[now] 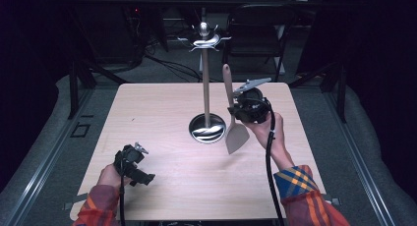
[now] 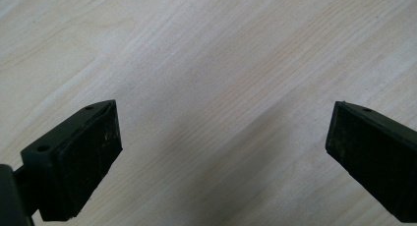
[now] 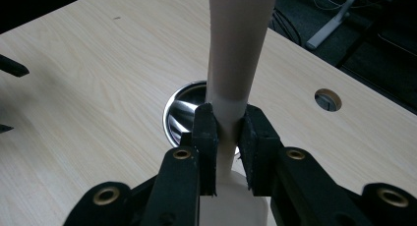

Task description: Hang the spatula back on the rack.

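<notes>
High view: your right tongs (image 1: 235, 109) hold a beige spatula (image 1: 233, 119) upright beside the utensil stand (image 1: 206, 88).

In the right gripper view your right tongs (image 3: 227, 137) are clamped narrow on the neck of the spatula (image 3: 238, 49), just above its blade, with the handle rising straight up in front of the stand's shiny round base (image 3: 183, 110). From above, the spatula hangs blade down over the middle of the bench (image 1: 162, 113), just to the right of the stand's base, its handle tip close to the stand's pole and below the hooks at the top. Your left tongs (image 1: 140, 174) sit low near the front left corner of the bench; in the left gripper view the left tongs (image 2: 223, 152) stand wide apart with only bare wood between them.
</notes>
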A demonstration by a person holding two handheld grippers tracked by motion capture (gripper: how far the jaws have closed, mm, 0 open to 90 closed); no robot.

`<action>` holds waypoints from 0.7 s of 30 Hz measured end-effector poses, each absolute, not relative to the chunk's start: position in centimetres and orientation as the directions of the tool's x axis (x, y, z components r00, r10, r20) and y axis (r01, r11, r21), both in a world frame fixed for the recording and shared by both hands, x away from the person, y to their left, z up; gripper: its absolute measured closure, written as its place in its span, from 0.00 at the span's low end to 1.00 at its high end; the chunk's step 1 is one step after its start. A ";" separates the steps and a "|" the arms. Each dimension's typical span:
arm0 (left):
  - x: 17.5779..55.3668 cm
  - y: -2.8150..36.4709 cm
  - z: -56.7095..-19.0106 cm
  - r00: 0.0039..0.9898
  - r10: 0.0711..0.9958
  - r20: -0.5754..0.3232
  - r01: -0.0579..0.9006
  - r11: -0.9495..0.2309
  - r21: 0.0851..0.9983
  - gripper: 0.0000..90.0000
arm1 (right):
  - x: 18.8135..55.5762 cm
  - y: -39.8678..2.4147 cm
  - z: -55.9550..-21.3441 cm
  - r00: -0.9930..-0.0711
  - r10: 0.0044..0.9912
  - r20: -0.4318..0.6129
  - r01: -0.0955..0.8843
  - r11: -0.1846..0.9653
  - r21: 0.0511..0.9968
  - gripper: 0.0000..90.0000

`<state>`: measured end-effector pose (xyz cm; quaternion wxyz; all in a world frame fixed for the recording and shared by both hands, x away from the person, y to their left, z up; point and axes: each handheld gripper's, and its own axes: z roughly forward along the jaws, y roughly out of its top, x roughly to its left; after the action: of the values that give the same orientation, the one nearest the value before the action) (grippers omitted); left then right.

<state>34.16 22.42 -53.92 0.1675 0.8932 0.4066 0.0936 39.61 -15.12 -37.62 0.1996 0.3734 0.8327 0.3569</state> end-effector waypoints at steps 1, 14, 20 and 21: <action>34.2 22.4 -53.9 0.652 0.758 0.032 0.696 -0.614 0.374 0.00 | 39.6 -15.1 -37.6 -0.641 0.764 -0.066 0.479 0.466 0.743 0.87; 34.2 22.4 -53.9 0.653 0.757 0.030 0.695 -0.614 0.374 0.00 | 40.3 -14.5 -35.7 -0.630 0.772 -0.086 0.467 0.465 0.752 0.87; 34.2 22.4 -53.9 0.653 0.757 0.030 0.695 -0.614 0.374 0.00 | 40.6 -13.9 -34.8 -0.622 0.776 -0.103 0.456 0.467 0.758 0.87; 34.2 22.4 -53.9 0.653 0.757 0.030 0.695 -0.614 0.374 0.00 | 40.6 -13.9 -34.8 -0.622 0.776 -0.103 0.456 0.467 0.758 0.87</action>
<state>34.18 22.42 -53.94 0.1670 0.8937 0.4061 0.0927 40.61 -13.93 -34.82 0.2237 0.3725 0.8266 0.3577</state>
